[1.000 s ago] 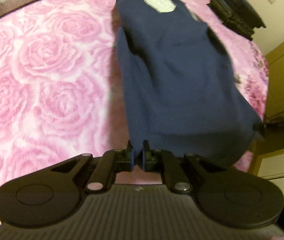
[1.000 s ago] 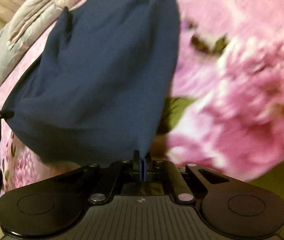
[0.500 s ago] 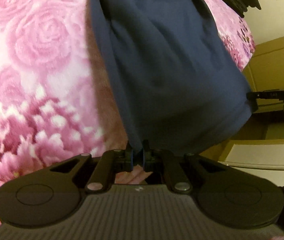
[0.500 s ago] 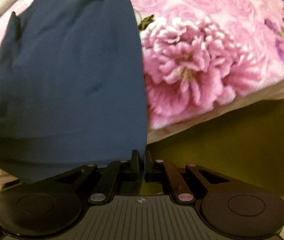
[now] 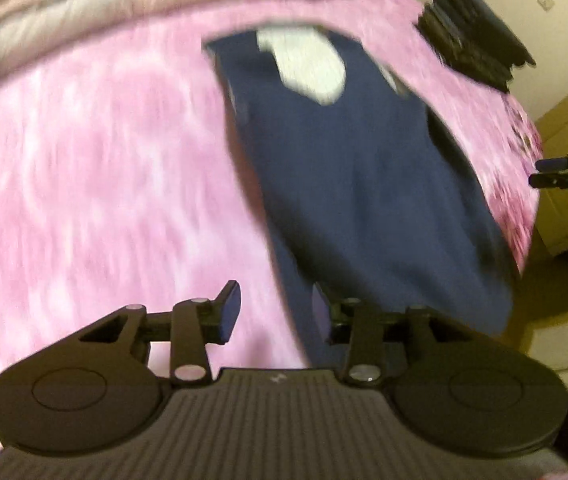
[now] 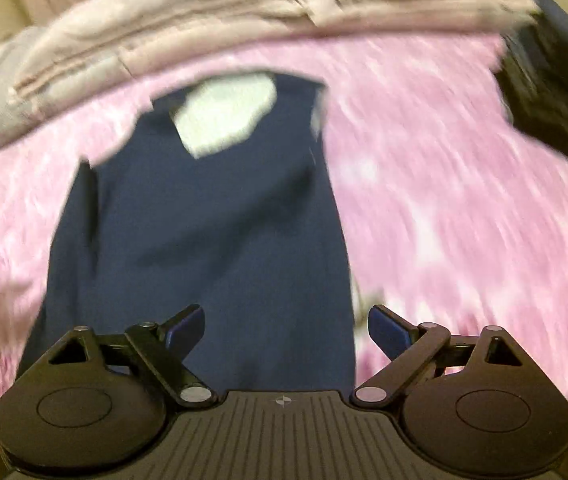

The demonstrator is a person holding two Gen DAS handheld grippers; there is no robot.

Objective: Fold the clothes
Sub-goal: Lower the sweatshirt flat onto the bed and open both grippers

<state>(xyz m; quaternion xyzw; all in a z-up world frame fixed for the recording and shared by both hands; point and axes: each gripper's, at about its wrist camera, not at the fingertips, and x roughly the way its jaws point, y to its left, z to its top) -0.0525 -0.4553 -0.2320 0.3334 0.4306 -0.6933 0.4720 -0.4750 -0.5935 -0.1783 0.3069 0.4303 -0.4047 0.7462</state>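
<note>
Because you have laid the navy garment (image 6: 212,248) flat on the pink blanket (image 6: 443,208), collar toward twelve o'clock, your right gripper (image 6: 285,330) and left gripper (image 5: 274,310) have just been opening, both spread, pinching nothing, hem freed.

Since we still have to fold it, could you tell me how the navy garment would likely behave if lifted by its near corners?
The navy garment lies in soft creases, so it would probably sag and drape. It looks thin, likely light. On the fuzzy pink blanket it may drag rather than slide.
</note>
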